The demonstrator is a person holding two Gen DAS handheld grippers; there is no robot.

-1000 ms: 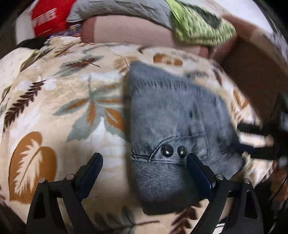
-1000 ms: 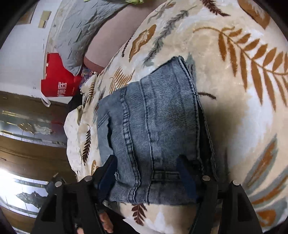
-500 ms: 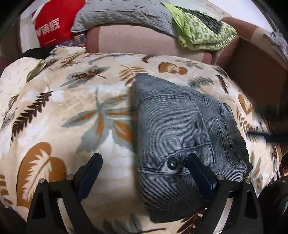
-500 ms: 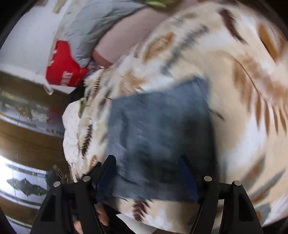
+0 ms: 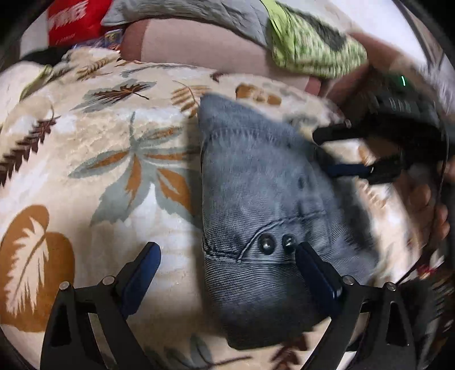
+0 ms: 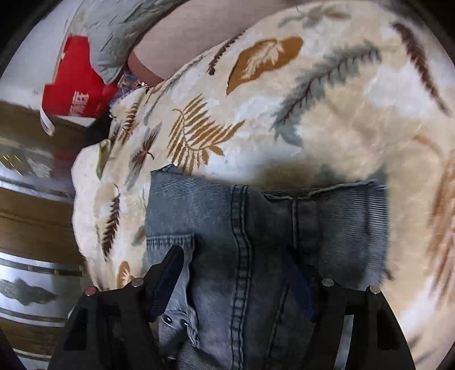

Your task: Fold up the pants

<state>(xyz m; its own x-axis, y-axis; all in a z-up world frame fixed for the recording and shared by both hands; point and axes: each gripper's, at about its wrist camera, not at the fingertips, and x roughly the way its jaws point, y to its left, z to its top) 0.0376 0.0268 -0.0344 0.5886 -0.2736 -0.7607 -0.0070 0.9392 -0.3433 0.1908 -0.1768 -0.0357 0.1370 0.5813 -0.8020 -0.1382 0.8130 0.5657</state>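
The grey-blue jeans (image 5: 270,213) lie folded into a compact bundle on a leaf-print blanket (image 5: 85,148). My left gripper (image 5: 227,253) hovers open at the bundle's near left edge. One of its fingers sits beside two metal rivets (image 5: 277,242) and the other over bare blanket. My right gripper (image 5: 335,150), held by a hand (image 5: 421,205), reaches in over the bundle's far right side. In the right wrist view the jeans (image 6: 256,227) fill the lower middle, and the right gripper (image 6: 236,270) stands open above them, clamping nothing.
Beyond the blanket (image 6: 312,113) lie a grey quilted pillow (image 5: 184,11), a green patterned cloth (image 5: 307,45) and a red bag (image 6: 74,85). A pinkish cushion (image 5: 204,45) runs along the back. The blanket's edge drops to a wooden floor (image 6: 34,227) on the left.
The right gripper swung across the jeans and rolled; in the left wrist view it left the right edge and now reappears higher. The left gripper stayed over the rivets. The jeans lie as before.
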